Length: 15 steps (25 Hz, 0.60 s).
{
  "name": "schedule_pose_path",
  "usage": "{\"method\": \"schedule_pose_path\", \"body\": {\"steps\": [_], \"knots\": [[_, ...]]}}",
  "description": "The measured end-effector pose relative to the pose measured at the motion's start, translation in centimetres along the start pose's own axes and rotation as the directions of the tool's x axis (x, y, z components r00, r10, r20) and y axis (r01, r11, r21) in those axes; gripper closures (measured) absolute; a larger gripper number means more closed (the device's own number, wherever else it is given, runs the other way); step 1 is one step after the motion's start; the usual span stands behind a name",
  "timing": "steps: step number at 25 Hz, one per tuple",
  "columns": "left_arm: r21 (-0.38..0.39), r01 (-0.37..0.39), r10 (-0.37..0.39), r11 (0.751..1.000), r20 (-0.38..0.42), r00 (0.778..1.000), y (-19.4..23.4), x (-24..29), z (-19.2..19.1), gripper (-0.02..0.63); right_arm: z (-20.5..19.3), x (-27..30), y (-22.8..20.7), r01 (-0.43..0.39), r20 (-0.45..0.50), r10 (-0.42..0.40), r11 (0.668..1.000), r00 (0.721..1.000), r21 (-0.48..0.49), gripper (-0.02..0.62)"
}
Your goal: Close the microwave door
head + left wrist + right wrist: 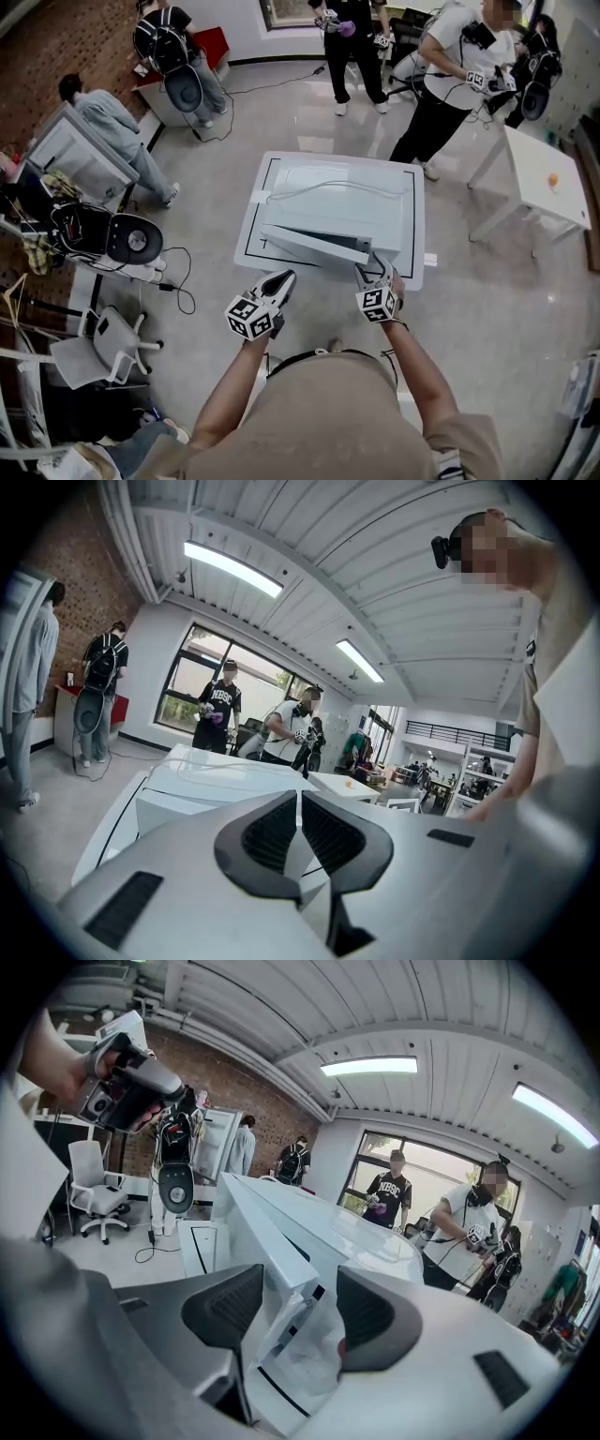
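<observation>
white table (249, 236) is seen w/ microwave (349, 199) set on it, door (314, 246) left ajar at an angle. door's free edge is straddled by r gripper (373, 275), jaws wide, not clamped. l gripper (278, 283) is held near, jaws pressed together, empty.

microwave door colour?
The microwave door is plain white, matching the microwave body. The head view shows it best.

A white table (255, 217) with a black border line stands on the glossy grey floor (309, 122) at the middle of the frame. The white microwave (347, 202) sits on it and covers most of its top. At the upper right a second table (525, 159) carries a small orange thing (552, 178).
</observation>
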<state>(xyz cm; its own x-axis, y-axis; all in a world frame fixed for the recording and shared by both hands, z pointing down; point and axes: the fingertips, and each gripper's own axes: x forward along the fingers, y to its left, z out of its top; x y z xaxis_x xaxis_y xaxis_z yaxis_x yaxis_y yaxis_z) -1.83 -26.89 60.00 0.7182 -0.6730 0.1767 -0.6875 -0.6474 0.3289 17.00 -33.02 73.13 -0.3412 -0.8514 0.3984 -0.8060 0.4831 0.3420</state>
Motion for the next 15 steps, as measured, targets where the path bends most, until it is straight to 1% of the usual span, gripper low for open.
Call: {"method": "schedule_pose_path", "body": {"steps": [8, 12, 15], "knots": [[0.006, 0.001, -0.001, 1.0, -0.013, 1.0, 0.8, 0.5, -0.1, 0.6, -0.3, 1.4, -1.1, 0.04, -0.022, -0.039, 0.999, 0.999, 0.005, 0.36], [0.007, 0.003, -0.003, 1.0, -0.014, 1.0, 1.1, 1.1, 0.0, 0.6, -0.3, 1.5, -1.2, 0.054, -0.023, -0.055, 0.998, 0.998, -0.041, 0.36], [0.01, 0.007, -0.007, 1.0, -0.015, 1.0, 1.1, 1.5, 0.2, 0.6, -0.1, 1.4, -1.5, 0.088, -0.025, -0.09, 0.993, 0.996, -0.079, 0.36]]}}
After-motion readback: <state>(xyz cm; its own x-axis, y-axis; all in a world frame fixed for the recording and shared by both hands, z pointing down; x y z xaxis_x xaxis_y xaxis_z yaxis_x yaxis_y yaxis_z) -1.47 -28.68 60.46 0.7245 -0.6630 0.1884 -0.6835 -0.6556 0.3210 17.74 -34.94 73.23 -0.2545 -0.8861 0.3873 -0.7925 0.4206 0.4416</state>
